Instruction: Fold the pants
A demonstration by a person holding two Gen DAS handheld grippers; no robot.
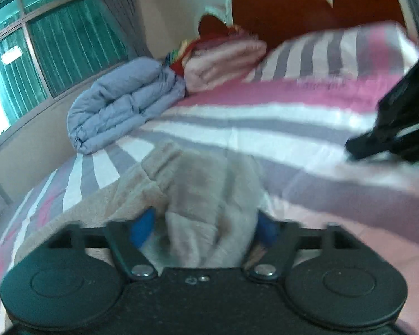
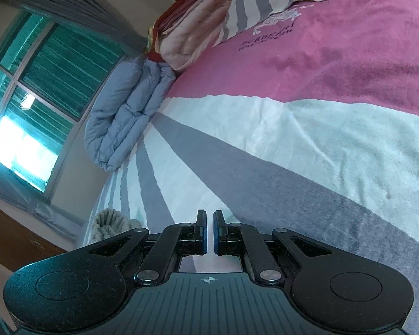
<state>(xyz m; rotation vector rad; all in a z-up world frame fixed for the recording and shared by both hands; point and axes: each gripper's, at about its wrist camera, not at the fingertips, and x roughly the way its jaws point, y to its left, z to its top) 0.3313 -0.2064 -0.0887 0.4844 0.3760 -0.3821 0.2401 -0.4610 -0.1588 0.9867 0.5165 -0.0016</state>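
Note:
The pants [image 1: 204, 184] are pale beige and fleecy, lying bunched on the striped bed sheet [image 1: 265, 117] right in front of my left gripper [image 1: 205, 223]. Its blue pads [image 1: 142, 226] stand wide apart, with a fold of the pants loose between them; the picture is blurred. The right gripper [image 2: 209, 217] hovers low over the sheet with its jaws shut and nothing between them. It also shows as a dark shape at the right edge of the left wrist view [image 1: 377, 139]. A small part of the pants [image 2: 109, 220] peeks out to its left.
A folded blue-grey duvet [image 1: 120, 106] and a pink folded blanket [image 1: 223, 58] lie at the bed's far side by the wall. A striped pillow [image 1: 335, 50] leans on the red-brown headboard [image 1: 293, 2]. A window [image 1: 42, 55] is at the left.

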